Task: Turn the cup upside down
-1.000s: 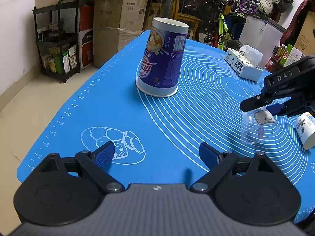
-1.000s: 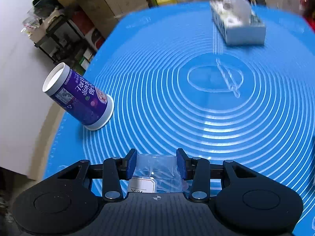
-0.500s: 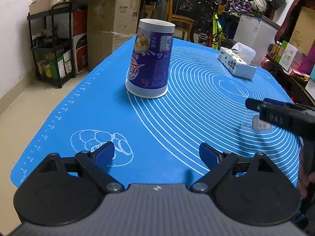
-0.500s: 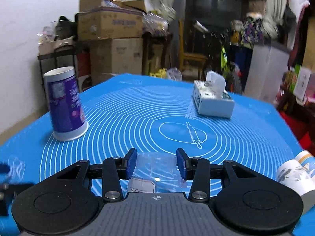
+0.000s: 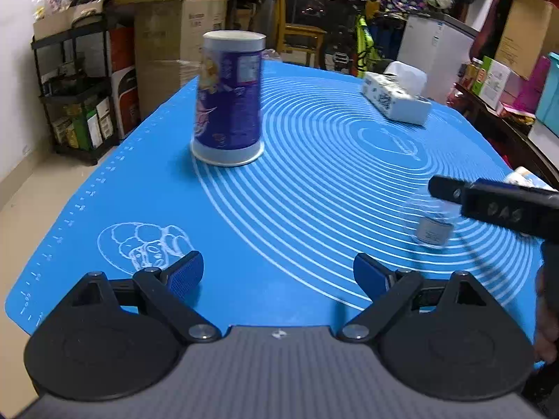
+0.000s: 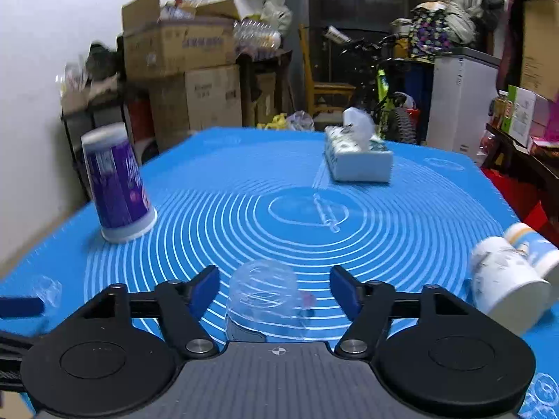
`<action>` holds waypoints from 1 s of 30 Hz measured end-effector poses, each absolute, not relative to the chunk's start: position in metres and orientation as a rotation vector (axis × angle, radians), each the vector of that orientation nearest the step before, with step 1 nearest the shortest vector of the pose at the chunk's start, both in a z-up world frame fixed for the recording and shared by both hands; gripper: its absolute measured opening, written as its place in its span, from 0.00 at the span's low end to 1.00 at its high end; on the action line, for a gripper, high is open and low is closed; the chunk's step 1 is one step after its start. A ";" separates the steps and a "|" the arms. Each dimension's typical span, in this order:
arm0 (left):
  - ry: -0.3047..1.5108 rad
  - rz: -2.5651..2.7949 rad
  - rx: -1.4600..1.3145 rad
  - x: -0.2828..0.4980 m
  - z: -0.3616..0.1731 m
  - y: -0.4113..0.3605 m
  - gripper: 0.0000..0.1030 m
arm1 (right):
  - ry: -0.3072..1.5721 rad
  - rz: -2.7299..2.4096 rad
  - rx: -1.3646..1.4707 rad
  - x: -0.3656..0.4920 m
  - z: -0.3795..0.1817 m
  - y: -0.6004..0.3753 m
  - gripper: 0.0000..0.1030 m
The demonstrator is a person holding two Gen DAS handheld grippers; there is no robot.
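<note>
Your right gripper [image 6: 274,291] stands spread around the clear plastic cup [image 6: 263,300], apparently set upside down; back straight off. Left gripper [image 5: 277,276]: open, empty.

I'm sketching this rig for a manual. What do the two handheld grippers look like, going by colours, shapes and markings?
Both look alike. The left gripper has a ribbed grey body, two round black discs, black linkage arms with silver pivot screws, and blue textured pads. The right gripper matches it; seen from the left wrist, its black side carries pale lettering, too blurred to read. No cables or sleeves show.
</note>
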State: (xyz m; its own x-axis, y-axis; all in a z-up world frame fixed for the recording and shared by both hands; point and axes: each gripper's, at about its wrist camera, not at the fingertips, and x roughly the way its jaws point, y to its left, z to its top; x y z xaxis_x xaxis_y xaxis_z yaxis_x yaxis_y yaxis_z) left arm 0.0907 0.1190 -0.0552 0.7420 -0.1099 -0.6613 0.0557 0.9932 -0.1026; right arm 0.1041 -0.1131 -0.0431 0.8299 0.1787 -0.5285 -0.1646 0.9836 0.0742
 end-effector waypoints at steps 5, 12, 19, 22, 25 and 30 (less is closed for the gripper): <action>0.681 -0.094 0.004 0.068 -0.038 0.093 0.90 | 0.545 0.135 0.035 0.069 -0.034 -0.141 0.81; 0.657 -0.146 0.057 0.038 -0.024 0.063 0.94 | 0.550 0.076 -0.012 0.021 -0.039 -0.164 0.81; 0.663 -0.160 0.067 0.025 -0.026 0.048 0.95 | 0.590 0.073 0.014 -0.005 -0.047 -0.175 0.81; 0.663 -0.159 0.078 0.021 -0.027 0.044 0.95 | 0.595 0.080 0.009 -0.012 -0.047 -0.174 0.81; 0.667 -0.153 0.085 0.017 -0.028 0.041 0.95 | 0.599 0.084 0.010 -0.015 -0.046 -0.175 0.81; 0.675 -0.156 0.096 0.012 -0.029 0.039 0.95 | 0.610 0.095 -0.009 -0.020 -0.047 -0.172 0.81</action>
State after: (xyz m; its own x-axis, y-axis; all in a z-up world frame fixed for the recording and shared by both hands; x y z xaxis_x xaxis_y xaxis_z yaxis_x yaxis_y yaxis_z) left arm 0.0124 0.0386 -0.0292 0.7698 -0.1122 -0.6284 0.1745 0.9839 0.0380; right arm -0.0200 -0.1724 -0.0468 0.8153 0.0865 -0.5725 -0.0920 0.9956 0.0194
